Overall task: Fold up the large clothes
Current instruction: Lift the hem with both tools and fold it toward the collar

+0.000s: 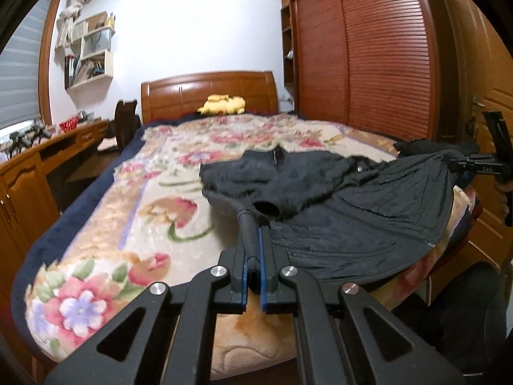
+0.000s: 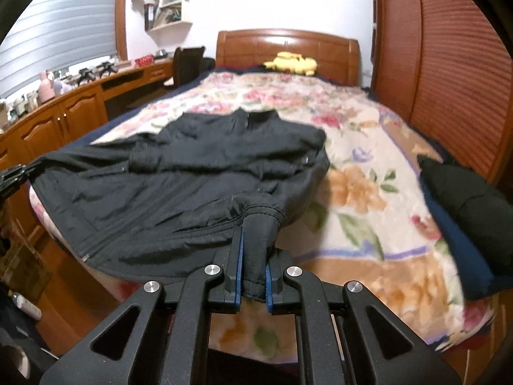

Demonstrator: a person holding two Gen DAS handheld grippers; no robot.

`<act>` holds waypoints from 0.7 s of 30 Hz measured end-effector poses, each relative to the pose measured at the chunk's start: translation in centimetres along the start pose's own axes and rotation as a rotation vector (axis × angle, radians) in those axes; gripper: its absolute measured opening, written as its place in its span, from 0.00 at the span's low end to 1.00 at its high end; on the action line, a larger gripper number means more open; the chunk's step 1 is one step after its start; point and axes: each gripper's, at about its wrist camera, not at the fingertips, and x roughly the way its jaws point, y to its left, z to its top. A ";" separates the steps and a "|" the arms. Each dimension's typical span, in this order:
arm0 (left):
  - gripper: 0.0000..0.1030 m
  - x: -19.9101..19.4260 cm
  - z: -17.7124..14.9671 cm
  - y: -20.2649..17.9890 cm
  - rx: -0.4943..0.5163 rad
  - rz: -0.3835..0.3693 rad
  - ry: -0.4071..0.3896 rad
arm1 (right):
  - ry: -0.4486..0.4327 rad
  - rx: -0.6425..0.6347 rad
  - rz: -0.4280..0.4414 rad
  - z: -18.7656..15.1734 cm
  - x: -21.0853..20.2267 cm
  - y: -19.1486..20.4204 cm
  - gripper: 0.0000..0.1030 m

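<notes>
Black jacket (image 1: 336, 205) on bed (image 1: 154, 224), foot end | left gripper (image 1: 253, 250) clenched on one hem corner | right gripper (image 2: 253, 256) clenched on other hem corner | hem lifted off bed edge | long axis hem-to-collar, collar toward headboard (image 1: 208, 93) | yellow toy (image 1: 222, 104) by headboard

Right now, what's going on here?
A person holds a gripper in each hand. The left gripper and the right gripper are each shut on a bottom corner of the black jacket, which lies collar-away on the floral blanket. No fold made yet.
</notes>
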 end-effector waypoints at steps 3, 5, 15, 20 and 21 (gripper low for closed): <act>0.02 -1.9 0.7 -0.1 0.020 0.007 -0.033 | -0.040 -0.010 -0.003 1.1 -2.0 0.2 0.07; 0.02 -2.9 1.1 -0.1 0.026 0.009 -0.049 | -0.064 -0.021 -0.004 1.8 -3.2 0.3 0.07; 0.02 -4.6 2.3 -0.4 0.051 0.011 -0.121 | -0.114 -0.067 -0.009 4.2 -5.5 1.7 0.07; 0.02 -3.5 3.0 0.2 0.039 0.023 -0.139 | -0.070 -0.102 -0.037 5.3 -4.6 2.0 0.06; 0.02 -3.4 3.2 0.4 0.032 0.022 -0.148 | -0.064 -0.112 -0.042 5.8 -4.6 2.0 0.06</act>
